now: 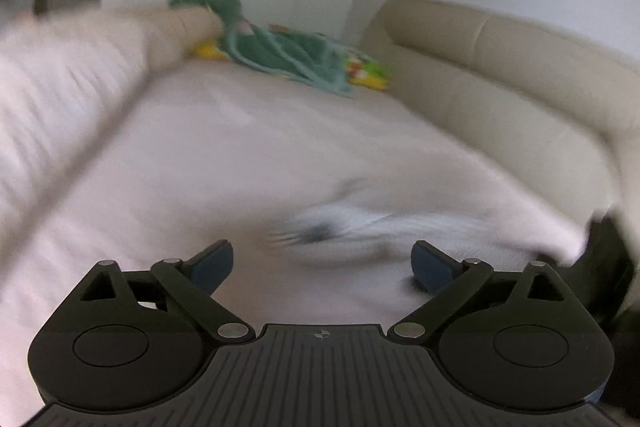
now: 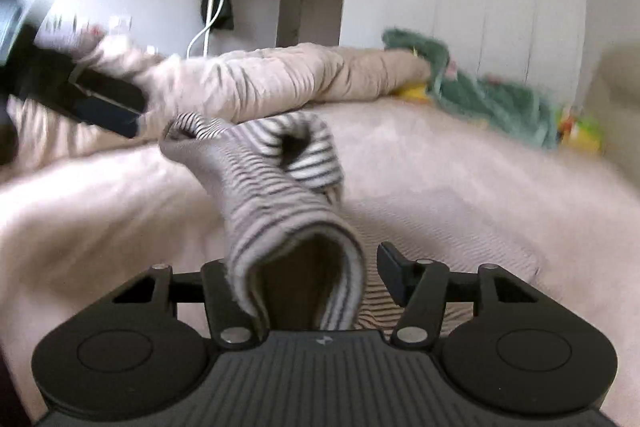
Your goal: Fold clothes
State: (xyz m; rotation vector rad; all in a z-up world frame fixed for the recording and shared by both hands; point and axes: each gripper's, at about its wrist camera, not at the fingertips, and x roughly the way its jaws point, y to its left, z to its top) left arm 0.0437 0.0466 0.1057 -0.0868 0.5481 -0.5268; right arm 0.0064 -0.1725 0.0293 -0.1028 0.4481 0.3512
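Right wrist view: a grey-and-white striped garment [image 2: 276, 183], small and knitted, perhaps a child's top or a sleeve, rises from between the fingers of the right gripper [image 2: 300, 283] and arches forward over a pale pink bed sheet [image 2: 460, 163]. The fabric's looped edge drapes against the left finger; the right finger stands just beside the cloth with a gap showing, so the fingers are partly closed around it and I cannot tell whether the pads actually pinch it. Far left in this view, the left gripper [image 2: 108, 103] appears as a dark blurred shape near the garment's far end, apparently apart from it. Behind lie a rolled beige quilt [image 2: 288, 75] and a green fringed blanket [image 2: 480, 95] over something yellow.

Left wrist view, heavily blurred: the left gripper's blue-padded fingers [image 1: 212, 263] are spread wide with nothing between them, above the sheet. The striped garment shows only as a pale smear just ahead and right. A beige padded headboard [image 1: 500, 67] curves along the right side.

Judged step: early in the fold. One end of the garment is being lifted while the other hand has let go or not yet taken hold. The next move likely calls for the left gripper to take the free end, so the cloth can be stretched flat on the sheet before any fold is made.
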